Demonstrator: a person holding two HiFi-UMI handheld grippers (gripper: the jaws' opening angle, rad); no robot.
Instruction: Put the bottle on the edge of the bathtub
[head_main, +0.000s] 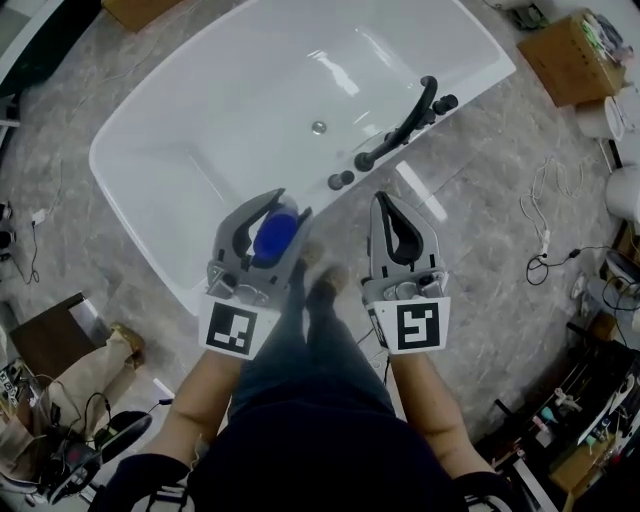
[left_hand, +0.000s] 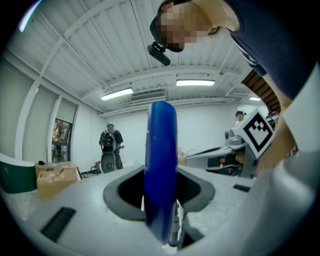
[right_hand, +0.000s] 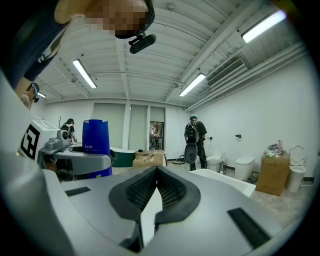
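Observation:
A blue bottle sits upright between the jaws of my left gripper, which is shut on it. In the left gripper view the bottle fills the gap between the jaws. I hold it just over the near rim of the white bathtub. My right gripper hangs beside it on the right, shut with nothing in it; its jaw tips meet in the right gripper view. That view also shows the bottle to the left.
A black faucet with knobs is mounted on the tub's right rim. Cardboard boxes, cables and a paper bag lie on the stone floor around the tub. A person stands far off near toilets.

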